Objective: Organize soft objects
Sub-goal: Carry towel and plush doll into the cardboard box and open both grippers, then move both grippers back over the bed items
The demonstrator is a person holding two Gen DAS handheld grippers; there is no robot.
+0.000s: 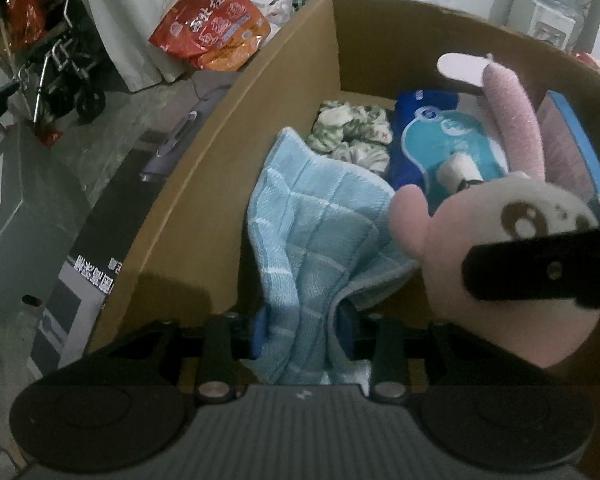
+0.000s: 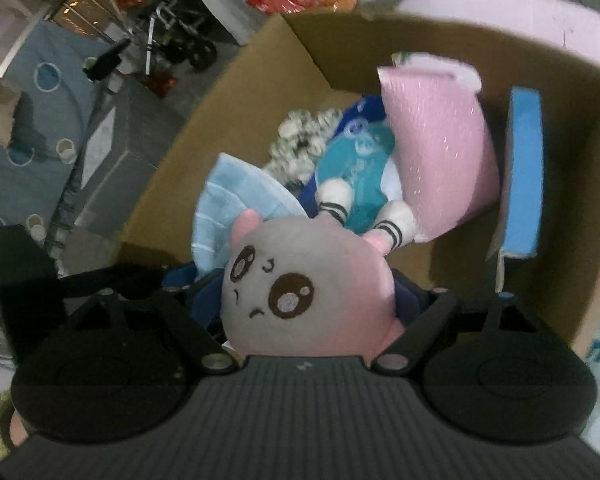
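My left gripper (image 1: pixel 304 330) is shut on a light blue checked towel (image 1: pixel 316 232) and holds it over the near left part of an open cardboard box (image 1: pixel 220 152). My right gripper (image 2: pixel 308 304) is shut on a pink and white plush rabbit (image 2: pixel 300 288), held over the box's near edge; the rabbit also shows at the right of the left wrist view (image 1: pixel 500 240). The towel shows behind the rabbit in the right wrist view (image 2: pixel 228 196). In the box lie a green floral cloth (image 1: pixel 352 132), a blue and teal pack (image 1: pixel 432 148) and a pink cushion (image 2: pixel 440 148).
A blue-edged flat item (image 2: pixel 524 176) stands against the box's right wall (image 2: pixel 596 200). Outside the box, a red snack bag (image 1: pixel 212 32) lies on the floor at the back, a folded wheeled frame (image 1: pixel 64 76) at far left, a grey case (image 1: pixel 8 208) beside the box.
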